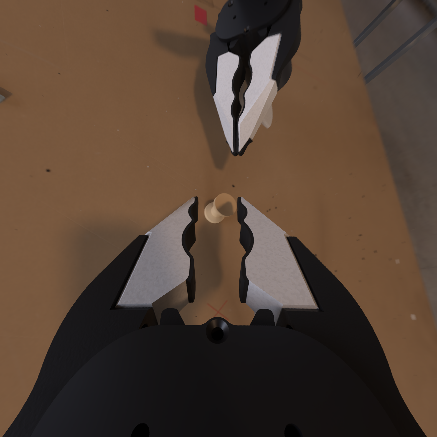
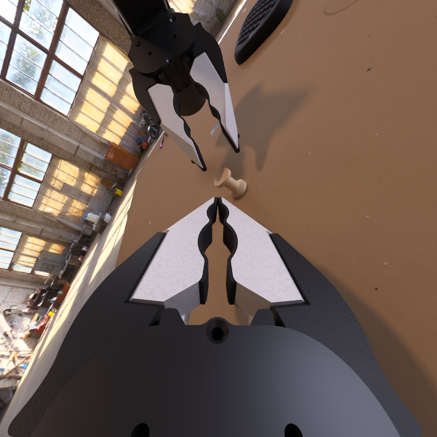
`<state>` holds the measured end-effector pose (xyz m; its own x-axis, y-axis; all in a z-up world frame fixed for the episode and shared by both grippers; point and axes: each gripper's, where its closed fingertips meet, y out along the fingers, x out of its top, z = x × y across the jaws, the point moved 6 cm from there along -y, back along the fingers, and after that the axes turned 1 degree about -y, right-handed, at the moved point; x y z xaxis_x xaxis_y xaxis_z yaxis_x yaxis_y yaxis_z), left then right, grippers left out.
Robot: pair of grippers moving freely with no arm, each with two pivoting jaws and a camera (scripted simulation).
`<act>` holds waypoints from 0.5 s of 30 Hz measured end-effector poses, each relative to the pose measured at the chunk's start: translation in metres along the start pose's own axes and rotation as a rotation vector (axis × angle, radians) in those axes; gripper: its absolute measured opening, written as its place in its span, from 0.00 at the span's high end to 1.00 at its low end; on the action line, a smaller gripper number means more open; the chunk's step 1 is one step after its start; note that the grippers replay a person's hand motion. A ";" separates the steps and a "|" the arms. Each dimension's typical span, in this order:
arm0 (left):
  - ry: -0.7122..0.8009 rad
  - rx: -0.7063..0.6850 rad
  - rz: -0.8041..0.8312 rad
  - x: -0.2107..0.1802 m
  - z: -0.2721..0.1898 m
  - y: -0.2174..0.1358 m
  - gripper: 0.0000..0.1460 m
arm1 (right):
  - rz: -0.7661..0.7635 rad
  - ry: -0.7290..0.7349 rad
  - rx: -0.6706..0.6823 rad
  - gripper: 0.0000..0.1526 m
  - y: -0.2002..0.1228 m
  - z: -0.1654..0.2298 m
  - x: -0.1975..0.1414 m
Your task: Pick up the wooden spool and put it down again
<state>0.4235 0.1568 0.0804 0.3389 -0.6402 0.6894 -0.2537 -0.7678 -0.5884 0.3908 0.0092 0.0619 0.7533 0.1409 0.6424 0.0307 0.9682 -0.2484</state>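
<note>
**Lining up on the wooden spool**

My left gripper (image 1: 217,201) is wide apart, hovering over the wooden spool (image 1: 220,208), which lies on its side mid-table (image 1: 94,142), far from any edge. I should lower straight and pinch its narrow waist. My right gripper (image 2: 217,199) is closed, empty, beside it.

A black perforated pad (image 2: 257,30) at my table's (image 2: 331,165) far end is cropped by the frame. Something pale (image 1: 268,115) hides behind my right gripper (image 1: 236,153); I can't identify it.
</note>
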 end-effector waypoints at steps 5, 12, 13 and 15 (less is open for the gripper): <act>0.231 0.147 0.075 -0.001 -0.005 0.005 0.67 | 0.011 0.025 -0.007 1.00 -0.003 -0.004 -0.001; 0.452 0.244 0.163 -0.012 -0.020 0.017 0.60 | 0.009 0.047 0.010 1.00 -0.006 -0.005 -0.002; 0.475 0.265 0.181 -0.015 -0.020 0.017 0.60 | 0.014 0.048 0.012 1.00 -0.005 -0.005 -0.002; 0.517 0.312 0.196 -0.019 -0.019 0.015 0.60 | 0.017 0.052 0.015 1.00 -0.005 -0.006 -0.002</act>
<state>0.3959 0.1568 0.0664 -0.1879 -0.7575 0.6252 0.0357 -0.6414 -0.7664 0.3928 0.0029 0.0575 0.7867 0.1466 0.5997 0.0080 0.9689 -0.2473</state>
